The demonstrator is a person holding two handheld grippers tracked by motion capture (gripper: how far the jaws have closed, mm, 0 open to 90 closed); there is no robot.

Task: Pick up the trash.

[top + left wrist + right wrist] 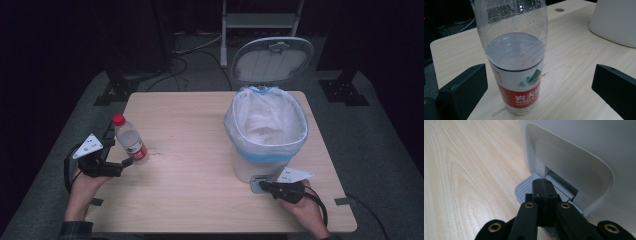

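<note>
On the wooden table (200,210), the lidded bin (265,132) already stands open with the right gripper (543,192), jaws pressed together, on its pedal (524,190), while the bottle (516,65) stands upright between the left gripper's (120,162) wide jaws, ungrasped, so seizing and binning it seemingly remain.

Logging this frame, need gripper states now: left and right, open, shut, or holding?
Left gripper: open, jaws either side of the water bottle, not clamped.
Right gripper: shut, holding nothing, tips on the bin pedal.
</note>
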